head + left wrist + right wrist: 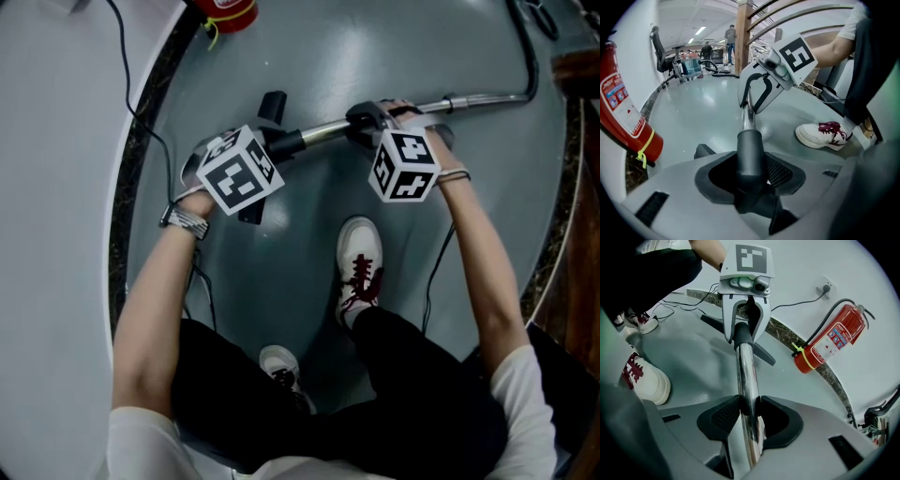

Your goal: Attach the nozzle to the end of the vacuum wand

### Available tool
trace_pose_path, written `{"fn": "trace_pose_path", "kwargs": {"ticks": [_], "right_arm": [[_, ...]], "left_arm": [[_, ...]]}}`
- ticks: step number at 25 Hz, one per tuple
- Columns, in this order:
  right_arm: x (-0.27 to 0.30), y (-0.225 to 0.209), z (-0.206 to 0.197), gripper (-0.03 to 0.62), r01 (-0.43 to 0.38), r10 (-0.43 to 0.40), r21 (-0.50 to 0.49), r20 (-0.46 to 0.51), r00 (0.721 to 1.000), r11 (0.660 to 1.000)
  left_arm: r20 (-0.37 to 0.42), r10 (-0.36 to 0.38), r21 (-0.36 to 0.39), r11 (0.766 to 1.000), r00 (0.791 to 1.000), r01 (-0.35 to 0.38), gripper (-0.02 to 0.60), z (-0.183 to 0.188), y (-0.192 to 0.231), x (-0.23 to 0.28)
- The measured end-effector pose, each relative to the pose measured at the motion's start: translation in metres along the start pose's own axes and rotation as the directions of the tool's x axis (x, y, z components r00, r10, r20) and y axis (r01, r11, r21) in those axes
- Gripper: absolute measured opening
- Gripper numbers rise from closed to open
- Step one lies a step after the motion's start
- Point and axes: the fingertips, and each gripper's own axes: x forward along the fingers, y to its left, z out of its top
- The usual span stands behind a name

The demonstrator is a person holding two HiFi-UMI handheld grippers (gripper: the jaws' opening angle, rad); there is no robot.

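The left gripper (pixel 744 331) is clamped on the dark grey plastic nozzle (pixel 750 154), at its cylindrical collar. The right gripper (pixel 754 96) is clamped on the chrome metal vacuum wand (pixel 746 380), near the joint. Both parts are held in line above the grey floor (pixel 281 281), collar meeting wand end; full seating cannot be confirmed. The wand is probably rigid, smooth and slippery: grip close to its end. The nozzle is likely light and stiff: grip the collar.
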Motion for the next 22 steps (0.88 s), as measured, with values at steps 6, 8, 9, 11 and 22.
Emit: {"fn": "trace_pose_path", "kwargs": {"ticks": [6,8,9,11,22], "right_arm": [[-0.0002,-0.0009,0.0016,0.155,0.002,-0.002,0.001,-0.001,1.000,1.000],[0.0006,-0.0007,0.0015,0.155,0.001,-0.001,0.000,-0.002,1.000,1.000],[0.0008,-0.0006,0.0015,0.154,0.001,-0.001,-0.001,-0.003,1.000,1.000],[0.0007,-0.0004,0.0018,0.154,0.000,0.000,-0.002,-0.004,1.000,1.000],[0.0000,0.0036,0.0014,0.153,-0.007,0.007,-0.014,-0.009,1.000,1.000]], "left_arm": [[-0.017,0.051,0.096,0.994,0.999,-0.049,0.183,-0.0021,0.0009,0.0020],[-0.028,0.077,0.138,0.988,0.997,-0.073,0.183,-0.0020,0.0022,0.0020],[-0.033,0.088,0.153,0.985,0.996,-0.082,0.183,-0.0020,0.0025,0.0018],[-0.041,0.108,0.176,0.979,0.993,-0.099,0.183,-0.0018,0.0028,0.0014],[-0.010,0.063,0.102,0.993,0.998,-0.061,0.181,-0.0018,-0.0017,0.0056]]}}
